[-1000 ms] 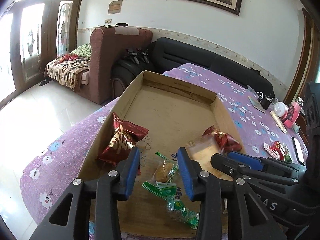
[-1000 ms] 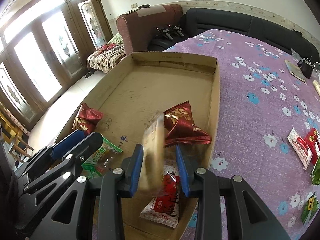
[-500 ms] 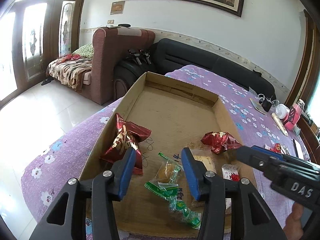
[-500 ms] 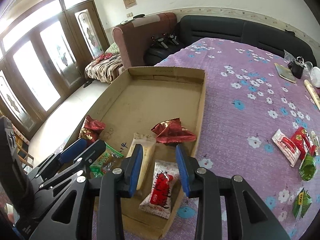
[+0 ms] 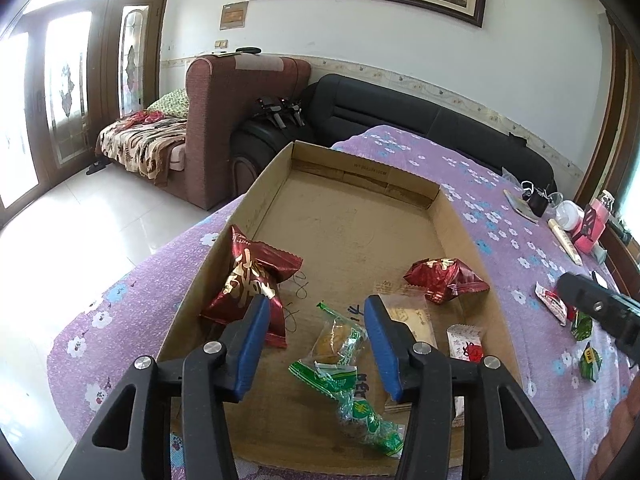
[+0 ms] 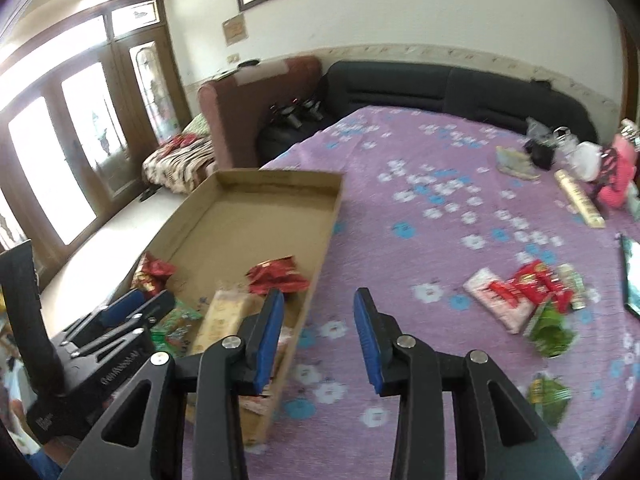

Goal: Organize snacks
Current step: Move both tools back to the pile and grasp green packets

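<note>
A shallow cardboard box [image 5: 348, 232] lies on the purple flowered cloth. It holds two red packets [image 5: 252, 280] [image 5: 444, 278], green packets [image 5: 340, 344], a beige packet [image 5: 408, 316] and a white-and-red packet [image 5: 464, 342]. My left gripper [image 5: 316, 304] hangs open over the green packets, touching nothing. My right gripper [image 6: 319, 296] is over the cloth just right of the box [image 6: 280, 178] wall; its jaws are opening with nothing between them. Loose red-and-white packets [image 6: 516, 292] and green packets [image 6: 548, 328] lie on the cloth to its right.
A phone [image 6: 632, 276], a cream tube [image 6: 580, 200], a pink item [image 6: 616, 176] and small things sit at the cloth's far right. A black sofa [image 5: 400, 120] and a brown armchair [image 5: 224, 120] stand behind. The cloth's edge drops to tiled floor on the left.
The right gripper let go of the beige packet, which now lies in the box, then drew back and swung right over the cloth, jaws wider. The left gripper's jaws widened slightly.
</note>
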Motion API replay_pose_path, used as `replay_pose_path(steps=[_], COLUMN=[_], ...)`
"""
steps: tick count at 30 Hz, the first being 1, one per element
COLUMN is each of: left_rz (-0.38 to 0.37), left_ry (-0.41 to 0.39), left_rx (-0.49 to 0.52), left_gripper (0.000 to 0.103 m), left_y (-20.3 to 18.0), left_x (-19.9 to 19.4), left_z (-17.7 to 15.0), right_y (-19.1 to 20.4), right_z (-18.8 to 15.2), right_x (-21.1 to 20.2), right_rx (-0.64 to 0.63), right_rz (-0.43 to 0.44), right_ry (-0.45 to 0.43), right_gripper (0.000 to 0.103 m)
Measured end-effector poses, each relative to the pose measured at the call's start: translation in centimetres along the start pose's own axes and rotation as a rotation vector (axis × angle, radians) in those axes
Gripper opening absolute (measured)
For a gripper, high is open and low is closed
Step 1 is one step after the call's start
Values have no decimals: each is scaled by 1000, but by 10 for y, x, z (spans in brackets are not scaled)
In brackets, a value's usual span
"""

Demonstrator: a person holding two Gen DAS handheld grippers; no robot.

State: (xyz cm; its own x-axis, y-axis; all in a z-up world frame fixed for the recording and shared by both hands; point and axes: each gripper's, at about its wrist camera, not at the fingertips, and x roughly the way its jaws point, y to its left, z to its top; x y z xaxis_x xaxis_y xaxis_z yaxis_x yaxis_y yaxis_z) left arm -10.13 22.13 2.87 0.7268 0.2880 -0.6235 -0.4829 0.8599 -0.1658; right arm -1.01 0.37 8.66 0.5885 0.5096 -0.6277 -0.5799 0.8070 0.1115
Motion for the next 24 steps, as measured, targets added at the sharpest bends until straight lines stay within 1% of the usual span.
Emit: replay_pose_path(steps=[1, 2, 5, 8, 10, 14, 20, 22, 24], left_rz=[2, 4, 12, 21, 24, 33, 40, 51, 58], left_ry=[1, 2, 3, 4, 7, 8, 18, 17, 20], left_rx=[1, 1, 6, 11, 15, 27, 46, 62, 75], left_gripper=[52, 52, 52, 52, 52, 52, 52, 52, 52], left_y=[0, -1, -3, -4, -5, -8, -11, -14, -17], left_x=[0, 1, 1, 2, 3, 3, 5, 4, 4], left_z=[0, 0, 0, 0, 0, 1, 1, 0, 1], right_y=[-4, -9, -22, -36, -46, -65, -105, -123, -146], right_z=[0, 0, -2, -4, -5, -9, -16, -18, -20], right_x=[-4, -7, -12, -12, -14, -21, -23, -19, -16], right_rx=[3, 5, -1, -27, -27, -71, -19, 30, 105], right_rz=[-13, -24, -31, -3, -33, -128, -168, -177, -177], right_ry=[-21, -34, -42, 39, 73, 48, 43, 49, 58], right_gripper=[48, 52, 53, 53, 53, 53, 53, 53, 53])
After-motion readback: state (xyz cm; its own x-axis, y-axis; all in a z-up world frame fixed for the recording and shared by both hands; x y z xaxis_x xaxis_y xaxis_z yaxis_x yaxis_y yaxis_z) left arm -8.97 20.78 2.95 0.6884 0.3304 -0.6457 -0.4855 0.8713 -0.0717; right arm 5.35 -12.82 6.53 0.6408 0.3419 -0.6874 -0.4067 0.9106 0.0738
